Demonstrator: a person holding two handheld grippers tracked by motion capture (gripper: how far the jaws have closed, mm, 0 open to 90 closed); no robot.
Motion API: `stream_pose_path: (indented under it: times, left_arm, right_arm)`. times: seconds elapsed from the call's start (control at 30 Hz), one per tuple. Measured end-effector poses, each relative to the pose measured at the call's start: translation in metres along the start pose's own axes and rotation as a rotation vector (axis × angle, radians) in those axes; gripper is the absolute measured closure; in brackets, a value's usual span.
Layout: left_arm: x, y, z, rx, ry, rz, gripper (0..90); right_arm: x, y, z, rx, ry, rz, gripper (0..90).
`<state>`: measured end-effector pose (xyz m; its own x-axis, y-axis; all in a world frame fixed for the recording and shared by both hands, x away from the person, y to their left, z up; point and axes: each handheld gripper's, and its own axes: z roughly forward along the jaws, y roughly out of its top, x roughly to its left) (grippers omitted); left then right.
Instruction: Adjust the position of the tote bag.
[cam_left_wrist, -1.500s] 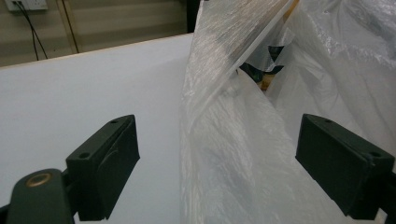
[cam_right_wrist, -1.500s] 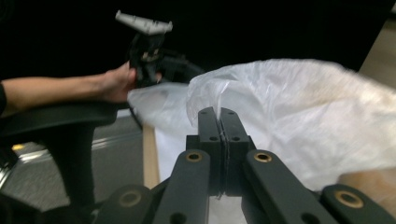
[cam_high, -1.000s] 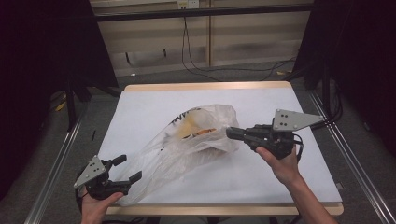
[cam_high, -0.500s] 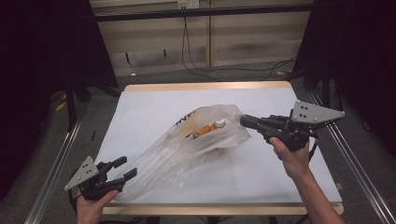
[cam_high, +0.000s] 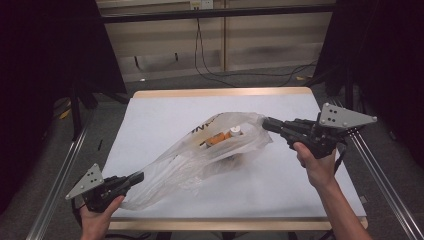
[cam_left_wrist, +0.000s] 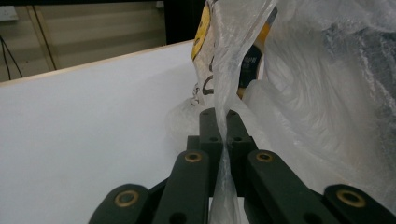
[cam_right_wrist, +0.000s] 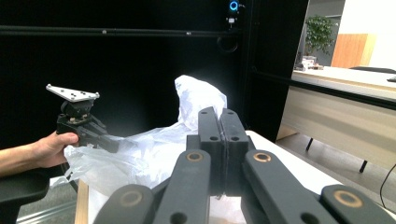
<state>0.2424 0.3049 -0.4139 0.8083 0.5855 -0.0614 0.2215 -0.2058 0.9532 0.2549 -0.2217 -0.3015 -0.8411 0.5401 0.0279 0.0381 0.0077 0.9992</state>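
A clear plastic bag (cam_high: 200, 160) lies stretched across the white table (cam_high: 165, 115), with an orange bottle with a white cap (cam_high: 222, 137) inside. My left gripper (cam_high: 140, 176) is at the bag's near left end. Its jaws have just been closing and now pinch a fold of the bag's film (cam_left_wrist: 233, 60) between them, as the left gripper view (cam_left_wrist: 219, 114) shows. My right gripper (cam_high: 265, 123) is shut at the bag's far right end, which it holds a little above the table. In the right gripper view its jaws (cam_right_wrist: 217, 112) press together with the bag (cam_right_wrist: 154, 154) bunched beyond them.
The table's wooden front edge (cam_high: 240, 223) runs just beyond the left hand. Metal rails (cam_high: 55, 185) flank the table on both sides. Cables (cam_high: 220, 75) lie on the floor behind it. In the right gripper view, the left gripper (cam_right_wrist: 109, 144) shows at the left.
My left gripper's jaws have gone from open to shut on the bag's near end. My right gripper has moved right with the bag's far end, pulling the bag out longer.
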Motion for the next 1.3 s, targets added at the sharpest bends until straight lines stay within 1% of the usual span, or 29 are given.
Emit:
stream_pose_path:
  times: [0.03,0.07,0.1,0.13,0.17,0.23,0.27,0.37,0.4,0.43,0.5,0.53,0.57,0.6,0.67,0.7,0.73,0.77,0.8,0.83,0.9,0.93,0.97,1.0,1.07,1.1,1.2,1.27,1.3]
  left_arm:
    - [0.001,0.005,0.0,-0.009,0.008,-0.006,89.5]
    - [0.001,0.005,0.0,-0.009,0.008,-0.006,89.5]
    - [0.002,0.008,0.0,-0.016,0.015,-0.018,89.5]
    - [0.004,0.011,-0.001,-0.023,0.008,-0.014,89.5]
    - [0.004,0.013,-0.001,-0.031,0.005,-0.025,89.5]
    - [0.009,0.025,-0.003,-0.049,0.009,-0.021,89.6]
    - [0.009,0.025,-0.003,-0.049,0.009,-0.021,89.6]
    - [0.015,0.037,0.0,-0.061,0.005,-0.008,89.7]
    - [0.018,0.044,0.002,-0.067,0.0,-0.004,89.6]
    - [0.019,0.048,0.002,-0.062,0.007,-0.001,89.7]
    - [0.02,0.052,0.004,-0.066,-0.005,0.0,89.3]
    - [0.02,0.056,0.006,-0.067,-0.014,-0.016,89.3]
    - [0.023,0.063,0.007,-0.061,-0.018,0.009,89.1]
    - [0.023,0.067,0.008,-0.066,-0.021,0.005,89.2]
    - [0.024,0.07,0.009,-0.073,-0.03,0.011,89.2]
    - [0.024,0.072,0.01,-0.068,-0.021,0.016,89.2]
    - [0.025,0.076,0.011,-0.07,-0.024,0.018,89.3]
    - [0.027,0.078,0.013,-0.081,-0.04,0.018,89.3]
    - [0.027,0.08,0.014,-0.085,-0.04,0.013,89.2]
    - [0.03,0.085,0.017,-0.081,-0.036,0.026,89.1]
    - [0.031,0.086,0.018,-0.078,-0.034,0.032,89.2]
    - [0.034,0.088,0.021,-0.087,-0.044,0.03,89.3]
    - [0.036,0.09,0.022,-0.091,-0.038,0.017,89.4]
    - [0.039,0.093,0.024,-0.088,-0.036,0.026,89.5]
    - [0.04,0.097,0.026,-0.095,-0.037,0.019,89.5]
    - [0.041,0.1,0.028,-0.104,-0.047,0.02,89.5]
    - [0.044,0.108,0.031,-0.104,-0.045,0.035,89.7]
    - [0.046,0.112,0.035,-0.118,-0.049,0.032,89.7]
    - [0.046,0.115,0.037,-0.114,-0.049,0.031,89.7]
  right_arm:
    - [-0.002,0.001,0.0,-0.008,-0.005,0.003,90.0]
    - [-0.002,0.001,0.0,-0.008,-0.005,0.003,90.0]
    - [-0.002,0.0,0.001,-0.006,-0.009,0.002,89.9]
    - [-0.002,0.0,0.001,-0.006,-0.009,0.002,89.9]
    - [-0.003,0.0,0.001,-0.01,-0.008,0.006,90.0]
    - [-0.005,0.003,0.0,-0.021,-0.017,0.011,90.0]
    - [-0.005,0.003,0.0,-0.021,-0.017,0.011,90.0]
    - [-0.009,0.007,-0.003,-0.024,-0.034,0.009,90.0]
    - [-0.01,0.008,-0.003,-0.024,-0.038,0.006,90.0]
    - [-0.011,0.009,-0.004,-0.023,-0.041,0.007,89.9]
    - [-0.013,0.01,-0.005,-0.024,-0.045,0.01,89.9]
    - [-0.014,0.011,-0.005,-0.026,-0.053,0.015,89.9]
    - [-0.019,0.014,-0.006,-0.018,-0.059,0.02,89.9]
    - [-0.021,0.014,-0.006,-0.014,-0.064,0.018,89.9]
    - [-0.024,0.015,-0.006,-0.011,-0.072,0.016,89.9]
    - [-0.026,0.016,-0.006,-0.012,-0.073,0.019,89.9]
    - [-0.027,0.016,-0.006,-0.017,-0.075,0.024,89.9]
    - [-0.029,0.017,-0.007,-0.02,-0.082,0.027,89.9]
    - [-0.031,0.018,-0.007,-0.026,-0.084,0.027,90.0]
    - [-0.033,0.021,-0.008,-0.034,-0.09,0.028,89.9]
    - [-0.033,0.022,-0.009,-0.035,-0.094,0.027,89.9]
    - [-0.034,0.023,-0.009,-0.036,-0.091,0.029,89.9]
    - [-0.036,0.025,-0.01,-0.032,-0.09,0.032,89.9]
    - [-0.037,0.026,-0.01,-0.03,-0.099,0.031,89.9]
    - [-0.039,0.028,-0.011,-0.031,-0.106,0.028,89.9]
    - [-0.04,0.029,-0.012,-0.033,-0.113,0.029,89.9]
    - [-0.042,0.032,-0.014,-0.032,-0.131,0.02,89.9]
    - [-0.043,0.035,-0.015,-0.031,-0.138,0.019,89.9]
    - [-0.044,0.036,-0.015,-0.027,-0.15,0.012,89.9]
